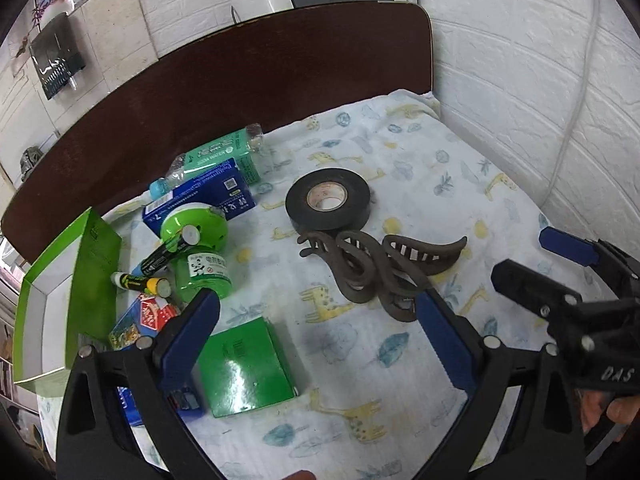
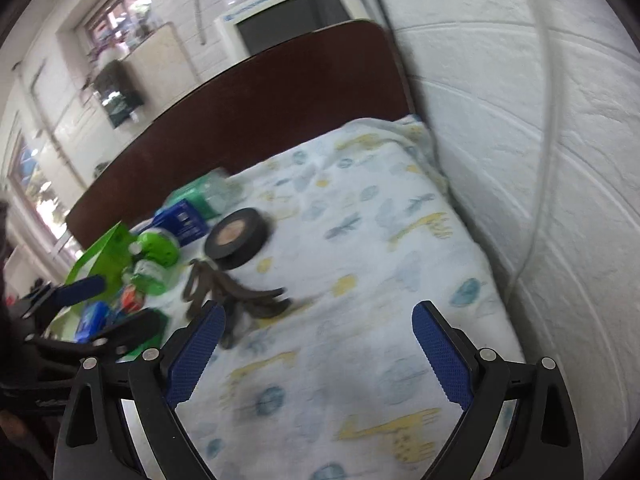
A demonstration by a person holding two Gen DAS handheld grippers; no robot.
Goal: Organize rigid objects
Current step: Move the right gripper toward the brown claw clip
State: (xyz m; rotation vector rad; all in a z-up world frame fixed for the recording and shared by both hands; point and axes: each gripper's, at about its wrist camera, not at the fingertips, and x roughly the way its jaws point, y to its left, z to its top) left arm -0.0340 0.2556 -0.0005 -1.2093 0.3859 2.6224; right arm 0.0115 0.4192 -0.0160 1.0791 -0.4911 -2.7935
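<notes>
So far both your left claw (image 1: pixel 316 328) and right claw (image 2: pixel 318 344) are wide open and hold nothing, and the hair clip (image 1: pixel 380 268), tape roll (image 1: pixel 328 199) and others beside the green box (image 1: pixel 60 280) still wait.

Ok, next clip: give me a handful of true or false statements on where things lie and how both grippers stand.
1. The black roll of tape lies flat on the printed bedsheet. True.
2. The left gripper is shut on the brown hair claw clips. False: it is open and holds nothing.
3. The right gripper is open and empty. True.
4. The flat green box sits inside the open green carton. False: it lies on the sheet beside it.
</notes>
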